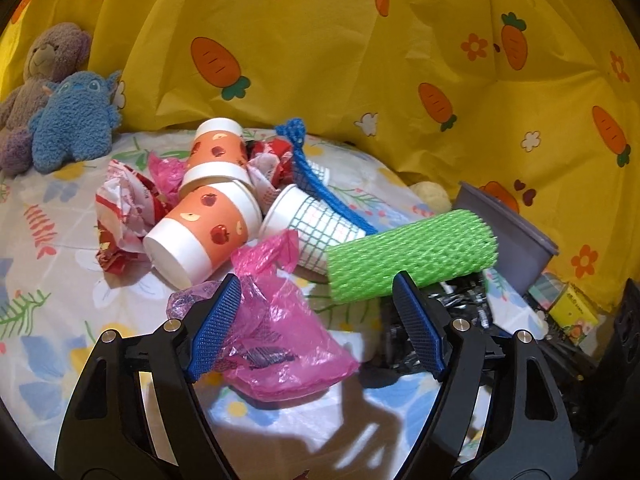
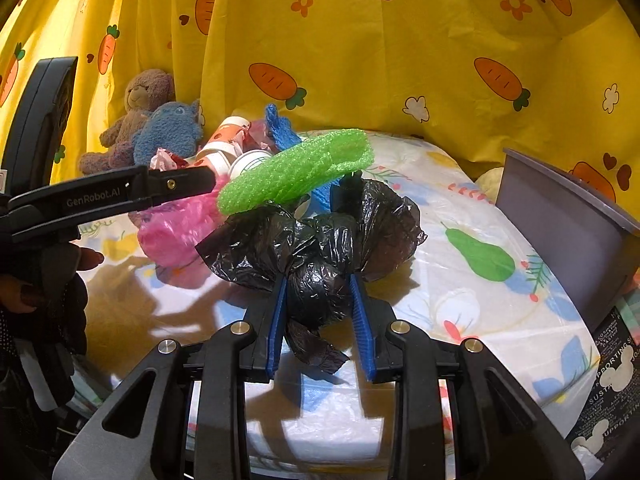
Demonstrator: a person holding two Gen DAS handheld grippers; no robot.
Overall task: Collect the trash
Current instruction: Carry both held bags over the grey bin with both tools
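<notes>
A pile of trash lies on the floral sheet (image 1: pixel 52 320): two orange apple-print cups (image 1: pixel 204 228), a green-checked cup (image 1: pixel 316 224), crumpled red-and-white wrappers (image 1: pixel 124 208) and a blue net (image 1: pixel 312 176). My left gripper (image 1: pixel 317 280) is open around a pink plastic bag (image 1: pixel 280 332); the bag touches only the left pad. My right gripper (image 2: pixel 318 280) is shut on a crumpled black plastic bag (image 2: pixel 320 248). A green foam net sleeve (image 2: pixel 296 172) rests across the top of the black bag. In the right wrist view one left finger (image 2: pixel 176 184) reaches in beside the sleeve.
A brown bear and a blue plush toy (image 1: pixel 60 100) sit at the back left against the yellow carrot-print curtain (image 1: pixel 360 40). A grey bin (image 2: pixel 568 220) stands at the right edge of the bed, with small boxes (image 1: pixel 572 312) beside it. A person's hand (image 2: pixel 20 292) holds the left gripper.
</notes>
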